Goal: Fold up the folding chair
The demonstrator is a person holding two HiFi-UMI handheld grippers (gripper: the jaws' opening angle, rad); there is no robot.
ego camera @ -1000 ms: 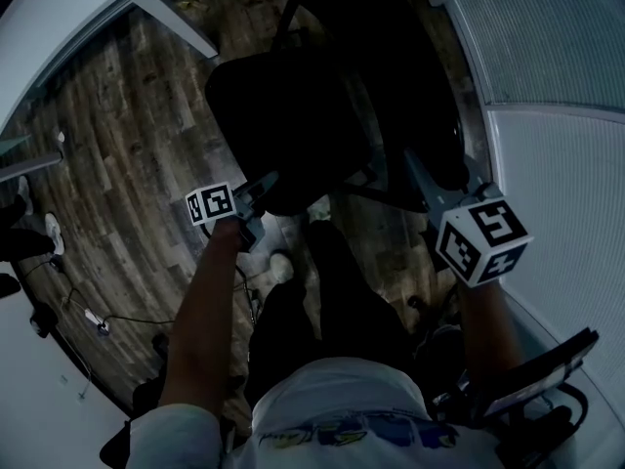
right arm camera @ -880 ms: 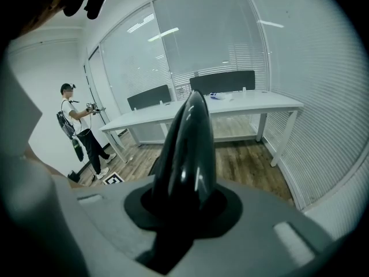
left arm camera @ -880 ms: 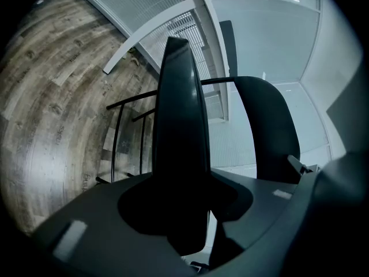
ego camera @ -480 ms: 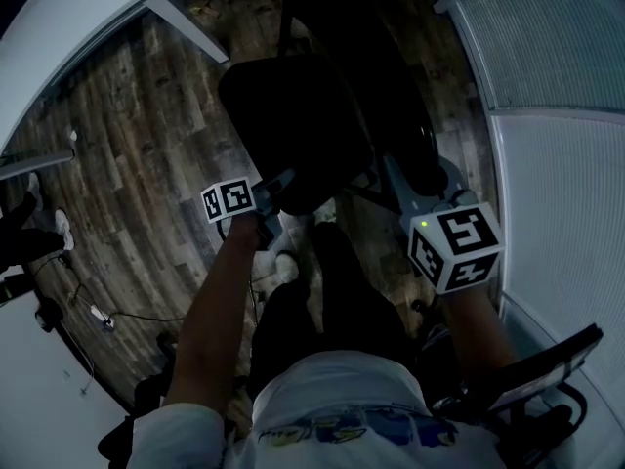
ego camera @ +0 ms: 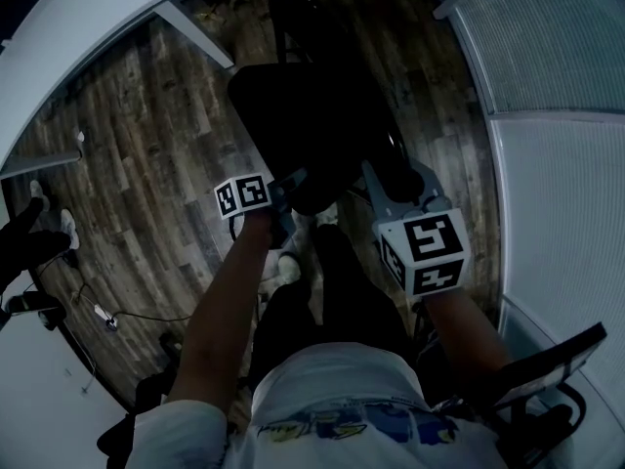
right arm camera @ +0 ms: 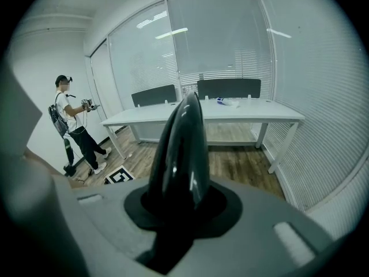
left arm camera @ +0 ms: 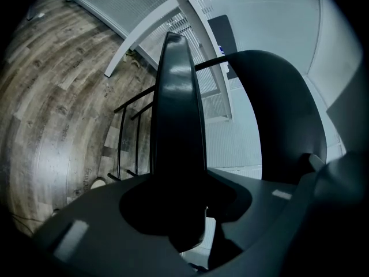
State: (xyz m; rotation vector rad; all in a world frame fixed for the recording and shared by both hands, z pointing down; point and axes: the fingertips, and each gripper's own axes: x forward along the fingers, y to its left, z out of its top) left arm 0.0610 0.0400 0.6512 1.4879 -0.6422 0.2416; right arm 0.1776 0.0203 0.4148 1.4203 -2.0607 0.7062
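Left claw gripped the near edge of the black folding chair – its jaws had just been closing, with that thin dark edge between them. Right claw was clamped, jaws narrow, on a glossy black edge at the chair's right side – which part of it was too dark to tell. The chair stood on the wooden floor. Farther off stood 1 long white desk by the windows, and 1 other person near the wall.

Dark folding chair blocking ahead, open floor left, ribbed wall seemingly close right.
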